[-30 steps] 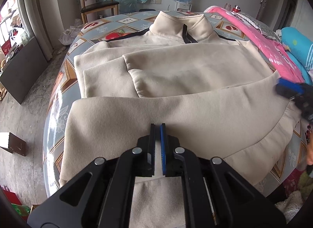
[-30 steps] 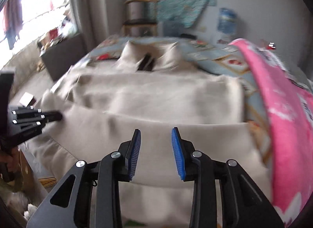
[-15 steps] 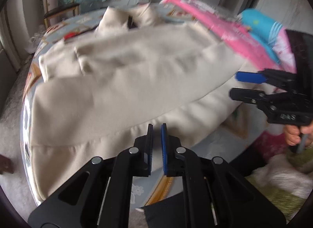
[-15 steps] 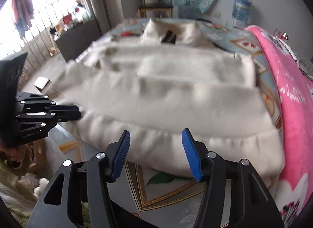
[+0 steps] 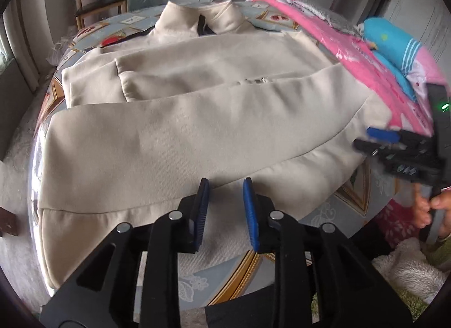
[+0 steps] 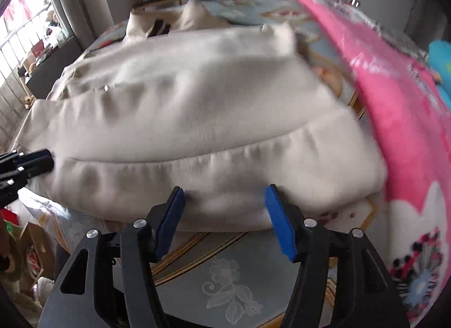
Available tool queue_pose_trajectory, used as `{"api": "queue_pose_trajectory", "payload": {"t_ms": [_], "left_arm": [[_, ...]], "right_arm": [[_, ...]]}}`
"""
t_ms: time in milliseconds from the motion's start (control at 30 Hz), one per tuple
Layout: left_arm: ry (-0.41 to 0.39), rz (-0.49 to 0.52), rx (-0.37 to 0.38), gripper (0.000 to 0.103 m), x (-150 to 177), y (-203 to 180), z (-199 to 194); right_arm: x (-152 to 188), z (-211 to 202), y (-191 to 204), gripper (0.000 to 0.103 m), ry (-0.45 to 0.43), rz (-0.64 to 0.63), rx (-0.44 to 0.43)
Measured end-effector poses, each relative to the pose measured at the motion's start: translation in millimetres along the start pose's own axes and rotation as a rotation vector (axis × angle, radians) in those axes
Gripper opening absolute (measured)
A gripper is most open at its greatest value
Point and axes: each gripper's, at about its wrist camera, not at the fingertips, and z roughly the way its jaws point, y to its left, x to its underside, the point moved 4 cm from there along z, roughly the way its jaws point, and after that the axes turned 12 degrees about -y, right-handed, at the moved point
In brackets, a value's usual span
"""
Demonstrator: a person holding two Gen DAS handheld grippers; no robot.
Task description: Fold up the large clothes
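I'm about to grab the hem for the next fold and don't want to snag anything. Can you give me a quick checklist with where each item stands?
1. Left gripper open: ok, jaws apart over the hem.
2. Right gripper open: ok, jaws wide at the hem edge.
3. Nothing held yet: ok, both empty.
4. Jacket flat on the table: ok, sleeves folded across the body, hem gathered.
5. Pink blanket clear of the jacket's right edge: cannot tell, it lies right alongside and the view is blurred.
6. Grippers spaced along the hem: ok, one near each end.
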Motion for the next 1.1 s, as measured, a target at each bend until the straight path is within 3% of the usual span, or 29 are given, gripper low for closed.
{"api": "queue_pose_trajectory", "payload": {"t_ms": [100, 167, 233, 367, 467, 567, 667, 767, 933, 1100], "left_arm": [[-0.006, -0.005, 0.024, 0.024, -3.6, 2.1, -9.7], [-0.039, -0.024, 0.067, 0.024, -9.0, 4.3, -22.9], [-0.076, -0.049, 0.115, 0.025, -16.3, 5.2, -37.1], [-0.147, -0.067, 0.206, 0.045, -36.6, 6.7, -68.3], [-0.166, -0.100, 0.271, 0.057, -53.1, 10.7, -82.9], [-0.171, -0.134, 0.282, 0.061, -72.4, 19.8, -85.8], [-0.175, -0.155, 0.269, 0.063, -92.7, 28.3, -77.9], [-0.161, -0.134, 0.187, 0.069, -117.2, 36.1, -56.6], [-0.120, -0.176, 0.020, 0.069, -177.3, 65.4, 10.0], [-0.066, -0.192, -0.039, 0.069, -241.0, 86.0, 94.3]], "right_arm": [[-6.1, -2.4, 6.2, 0.061, 0.023, -0.027, 0.020], [-15.0, -13.7, 8.2, 0.064, 0.016, 0.015, -0.024], [-24.9, -25.5, 11.4, 0.079, -0.004, 0.035, -0.046], [-44.4, -44.5, 22.6, 0.088, -0.043, -0.002, -0.066], [-55.1, -46.4, 30.8, 0.089, -0.056, -0.026, -0.078], [-68.8, -39.8, 34.9, 0.090, -0.059, -0.028, -0.117], [-86.5, -29.8, 36.7, 0.090, -0.066, -0.034, -0.165], [-119.4, -13.7, 30.8, 0.090, -0.075, -0.038, -0.217], [-187.9, 26.3, 13.9, 0.090, -0.054, -0.023, -0.284], [-259.0, 107.8, 0.5, 0.090, 0.063, 0.074, -0.333]]}}
